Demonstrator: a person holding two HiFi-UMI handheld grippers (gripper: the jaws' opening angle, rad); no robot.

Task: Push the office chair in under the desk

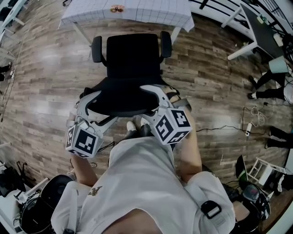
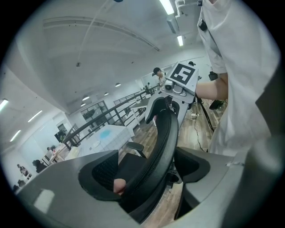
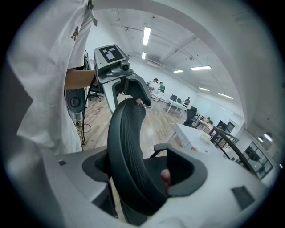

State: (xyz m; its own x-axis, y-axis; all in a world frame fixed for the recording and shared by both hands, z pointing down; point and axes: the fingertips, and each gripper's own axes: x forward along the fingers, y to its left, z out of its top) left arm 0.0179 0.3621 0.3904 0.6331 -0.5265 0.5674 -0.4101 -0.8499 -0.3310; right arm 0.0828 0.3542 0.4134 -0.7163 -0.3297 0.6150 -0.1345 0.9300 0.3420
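Note:
The black office chair stands on the wood floor facing the desk, which has a white gridded cover; its seat front is close to the desk edge. Both grippers straddle the top of the chair's backrest. My left gripper holds the left end, and the backrest fills the gap between its jaws. My right gripper holds the right end, with the mesh backrest pressed between its jaws. The chair's base is hidden.
A small orange object lies on the desk. Cables and a power strip trail over the floor at the right, near a person's legs. Another white desk stands at the back right. A second black chair is at the lower left.

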